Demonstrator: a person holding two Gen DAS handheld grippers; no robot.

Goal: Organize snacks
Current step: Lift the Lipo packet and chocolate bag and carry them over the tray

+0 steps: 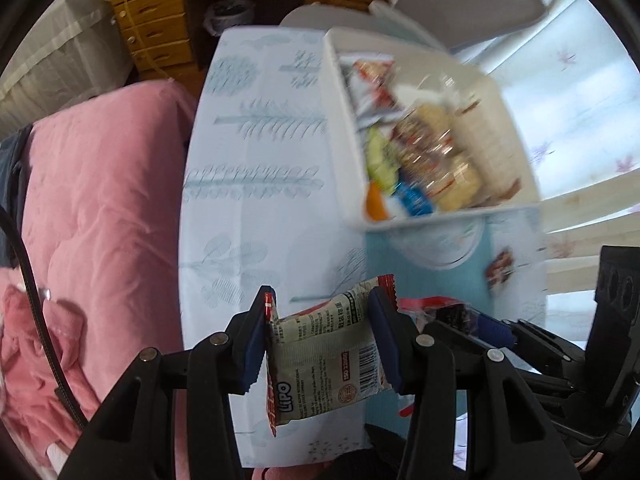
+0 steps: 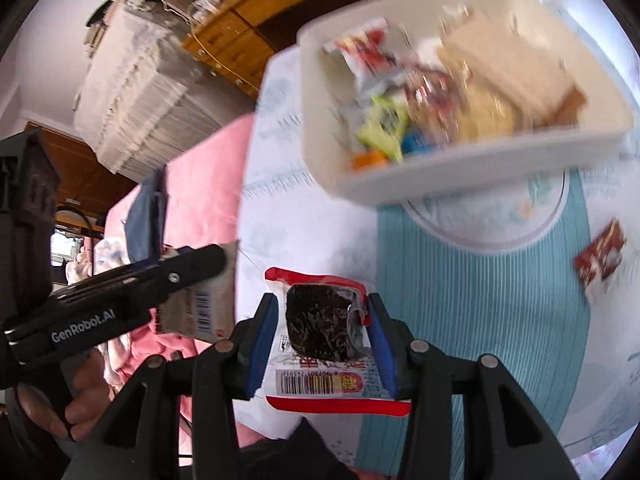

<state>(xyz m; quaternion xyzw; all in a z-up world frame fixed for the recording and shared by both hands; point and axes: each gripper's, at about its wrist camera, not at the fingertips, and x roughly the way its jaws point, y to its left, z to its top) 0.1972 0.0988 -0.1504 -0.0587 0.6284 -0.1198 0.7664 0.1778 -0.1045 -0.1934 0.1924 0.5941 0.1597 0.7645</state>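
My left gripper (image 1: 322, 340) is shut on a cream Lipo snack packet (image 1: 324, 360) with red edges, held above the table's near end. In the right wrist view, my right gripper (image 2: 322, 340) is shut on a red-and-white packet with a dark cake (image 2: 320, 332) inside. The left gripper (image 2: 188, 280) with its packet shows at that view's left, a hand under it. A white bin (image 1: 340, 152) (image 2: 460, 168) filled with several snack packets stands ahead on the table, blurred. A small red packet (image 1: 500, 268) (image 2: 600, 260) lies on the table to the right.
The table has a pale leaf-print cloth (image 1: 256, 168) and a teal ribbed mat (image 2: 460, 300) with a white round plate (image 2: 500, 232) partly under the bin. A pink quilt (image 1: 92, 208) lies left of the table. Wooden drawers (image 1: 152, 28) stand behind.
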